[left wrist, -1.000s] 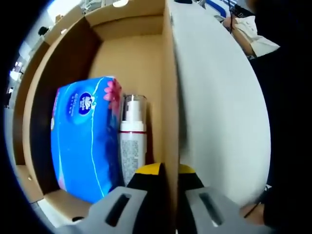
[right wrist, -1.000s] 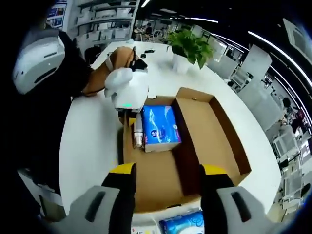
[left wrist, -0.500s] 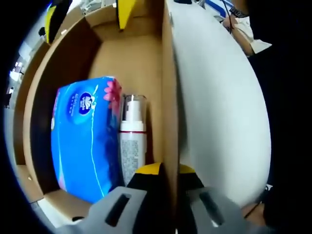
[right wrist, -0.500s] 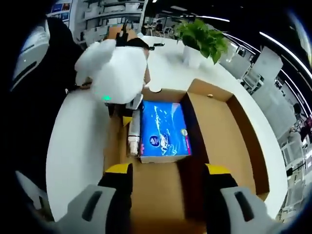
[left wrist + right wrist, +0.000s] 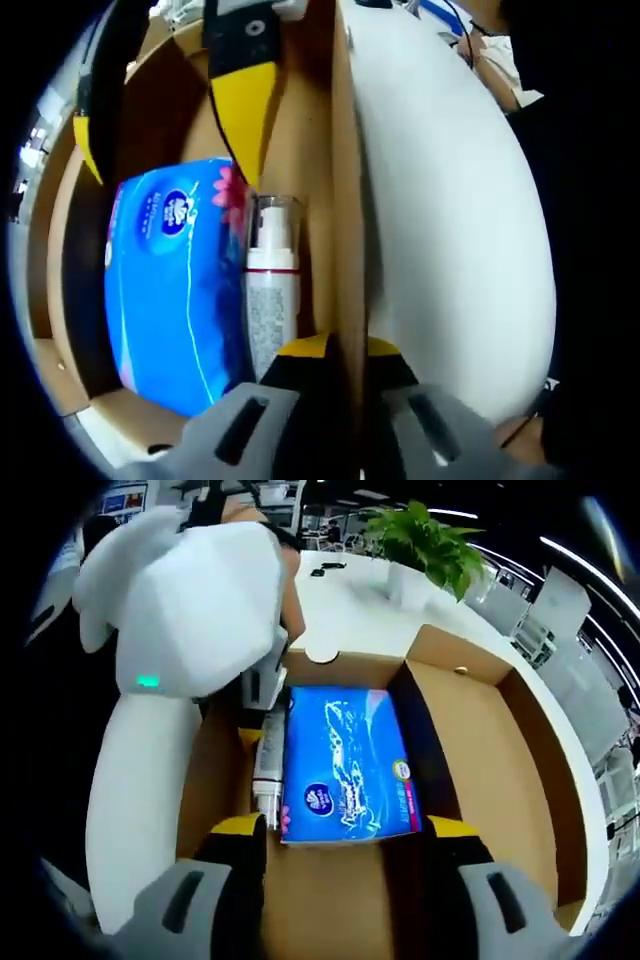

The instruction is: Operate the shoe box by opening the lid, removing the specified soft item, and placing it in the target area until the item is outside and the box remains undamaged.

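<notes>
The open cardboard shoe box [image 5: 330, 665] lies on a white table [image 5: 450, 230]. Inside it, a blue tissue pack [image 5: 345, 765] [image 5: 170, 280] lies beside a white spray bottle [image 5: 268, 755] [image 5: 272, 290]. My left gripper [image 5: 338, 352] is shut on the box's side wall [image 5: 345, 200]; its white body [image 5: 190, 600] shows at the upper left of the right gripper view. My right gripper [image 5: 345, 830] is open just above the near end of the tissue pack, one jaw on each side. Its yellow-tipped fingers [image 5: 240, 110] reach down into the box in the left gripper view.
The box's lid [image 5: 490, 760] lies open flat on the right. A potted plant [image 5: 430, 545] stands at the far end of the table. A person's sleeve and hand [image 5: 500, 70] are near the table's far side.
My right gripper has come down and forward towards the tissue pack, and its yellow tips have entered the left gripper view from the top. The left gripper has kept still on the wall.
</notes>
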### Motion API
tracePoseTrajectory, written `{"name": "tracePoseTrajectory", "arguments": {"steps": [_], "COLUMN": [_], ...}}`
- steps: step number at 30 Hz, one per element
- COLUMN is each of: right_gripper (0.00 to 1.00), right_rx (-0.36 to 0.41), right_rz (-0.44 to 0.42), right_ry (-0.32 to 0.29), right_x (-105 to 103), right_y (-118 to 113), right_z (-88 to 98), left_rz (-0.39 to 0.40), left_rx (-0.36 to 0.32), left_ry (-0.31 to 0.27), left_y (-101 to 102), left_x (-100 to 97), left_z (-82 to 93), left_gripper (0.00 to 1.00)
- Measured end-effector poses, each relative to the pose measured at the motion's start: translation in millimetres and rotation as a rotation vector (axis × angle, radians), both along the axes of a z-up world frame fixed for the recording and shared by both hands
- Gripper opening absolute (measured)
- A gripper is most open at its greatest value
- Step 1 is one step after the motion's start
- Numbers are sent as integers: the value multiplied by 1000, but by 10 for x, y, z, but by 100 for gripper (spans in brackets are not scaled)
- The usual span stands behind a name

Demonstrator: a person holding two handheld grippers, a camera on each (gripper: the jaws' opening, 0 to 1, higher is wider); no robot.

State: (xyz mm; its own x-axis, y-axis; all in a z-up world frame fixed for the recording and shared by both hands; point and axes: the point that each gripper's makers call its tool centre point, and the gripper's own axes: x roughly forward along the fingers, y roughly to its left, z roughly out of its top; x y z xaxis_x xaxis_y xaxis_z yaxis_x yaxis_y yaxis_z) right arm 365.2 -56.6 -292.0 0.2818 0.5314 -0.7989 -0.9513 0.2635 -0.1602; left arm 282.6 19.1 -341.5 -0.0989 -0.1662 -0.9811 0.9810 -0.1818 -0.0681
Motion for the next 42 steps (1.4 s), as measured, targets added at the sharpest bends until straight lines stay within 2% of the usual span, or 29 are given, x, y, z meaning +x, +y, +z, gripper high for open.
{"name": "tracePoseTrajectory", "arguments": {"steps": [3,5,24,30,42], "right_gripper": [67,66,64,64,64], "right_rx": [-10,-58,-22,-20,-85], "right_rz": [-3,-7,-38,-66,-153], "right_ry": [-1,-8,-19,-23,-4], "right_x": [30,65,30,-32,-261], "right_y": [38,4,-28,-192,-846], "right_z": [-70,-173,-140,-139,-150], "left_rz": [2,0,0,-3,-25], "left_rx": [0,-1,-4,-1,-7], "left_ry": [-1,1,4,-4,-7], "left_y": [8,8,2,7,25], "left_x": [-15,-8,-4,-8,-33], "left_z": [1,2,2,-4,-1], "left_gripper": [4,4,4,4,4]}}
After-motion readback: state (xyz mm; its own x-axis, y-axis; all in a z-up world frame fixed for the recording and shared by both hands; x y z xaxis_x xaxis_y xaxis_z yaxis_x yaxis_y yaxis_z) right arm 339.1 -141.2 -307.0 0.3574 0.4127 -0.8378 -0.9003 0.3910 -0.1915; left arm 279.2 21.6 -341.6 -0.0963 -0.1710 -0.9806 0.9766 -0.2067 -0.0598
